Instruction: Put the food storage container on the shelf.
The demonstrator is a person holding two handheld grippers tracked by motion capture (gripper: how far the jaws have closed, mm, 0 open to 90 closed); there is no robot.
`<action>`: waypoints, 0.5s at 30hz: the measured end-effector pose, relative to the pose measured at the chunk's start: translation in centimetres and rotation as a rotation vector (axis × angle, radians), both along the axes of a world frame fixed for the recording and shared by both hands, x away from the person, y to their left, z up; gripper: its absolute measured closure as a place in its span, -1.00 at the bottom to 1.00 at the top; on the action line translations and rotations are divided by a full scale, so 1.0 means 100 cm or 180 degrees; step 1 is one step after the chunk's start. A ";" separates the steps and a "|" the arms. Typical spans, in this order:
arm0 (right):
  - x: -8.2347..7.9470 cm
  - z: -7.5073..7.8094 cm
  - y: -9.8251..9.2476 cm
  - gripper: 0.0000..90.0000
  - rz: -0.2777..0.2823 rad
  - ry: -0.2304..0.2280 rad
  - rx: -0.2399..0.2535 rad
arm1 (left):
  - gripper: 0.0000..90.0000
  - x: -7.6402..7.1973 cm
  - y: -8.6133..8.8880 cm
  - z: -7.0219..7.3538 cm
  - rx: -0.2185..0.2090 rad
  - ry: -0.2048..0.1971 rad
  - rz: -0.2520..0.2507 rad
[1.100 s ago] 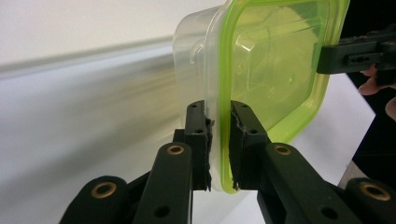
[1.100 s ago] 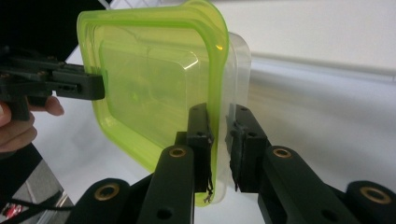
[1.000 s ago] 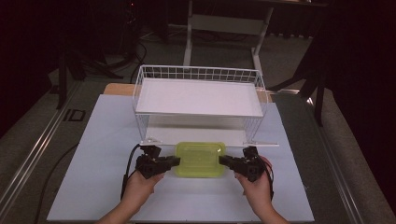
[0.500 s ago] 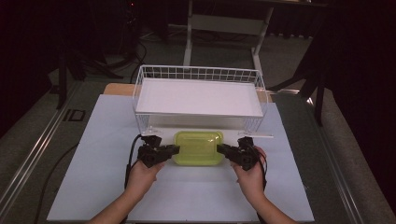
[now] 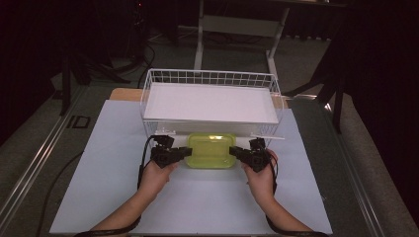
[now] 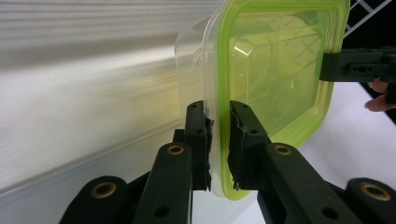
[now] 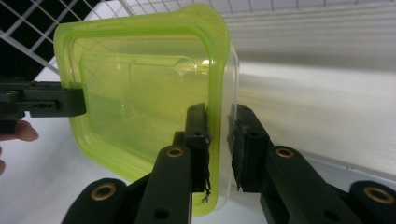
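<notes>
1. The container, clear plastic with a translucent lime-green lid, sat just before the wire basket on the white mat.
2. The left gripper and right gripper each pinched an end rim.
3. The gripper views showed the clear tub under the lid.

Container translucent yellow-green lid over clear colourless body; both grippers, left and right, matt black with brass-coloured rivets; wire basket at 12 o'clock white, square grid mesh, plain white floor; table sheet plain pale lavender-white; surround dark grey
</notes>
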State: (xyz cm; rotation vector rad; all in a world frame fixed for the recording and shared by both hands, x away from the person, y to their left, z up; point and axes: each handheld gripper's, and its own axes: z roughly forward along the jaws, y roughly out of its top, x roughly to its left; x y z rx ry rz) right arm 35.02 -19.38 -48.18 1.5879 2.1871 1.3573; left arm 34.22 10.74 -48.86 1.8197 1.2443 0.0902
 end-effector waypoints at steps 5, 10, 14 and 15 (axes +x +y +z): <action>0.007 -0.006 0.000 0.73 -0.0080 0.0042 -0.0021 | 0.77 0.010 -0.003 -0.004 0.0030 0.0033 0.0009; 0.015 -0.011 0.002 0.72 -0.0129 0.0097 -0.0071 | 0.77 0.018 -0.003 -0.011 0.0054 0.0100 0.0022; 0.017 -0.014 0.004 0.71 -0.0139 0.0084 -0.0073 | 0.76 0.021 -0.001 -0.015 0.0010 0.0119 0.0023; 0.018 -0.014 0.004 0.71 -0.0132 0.0075 -0.0074 | 0.76 0.021 -0.001 -0.015 0.0028 0.0094 0.0016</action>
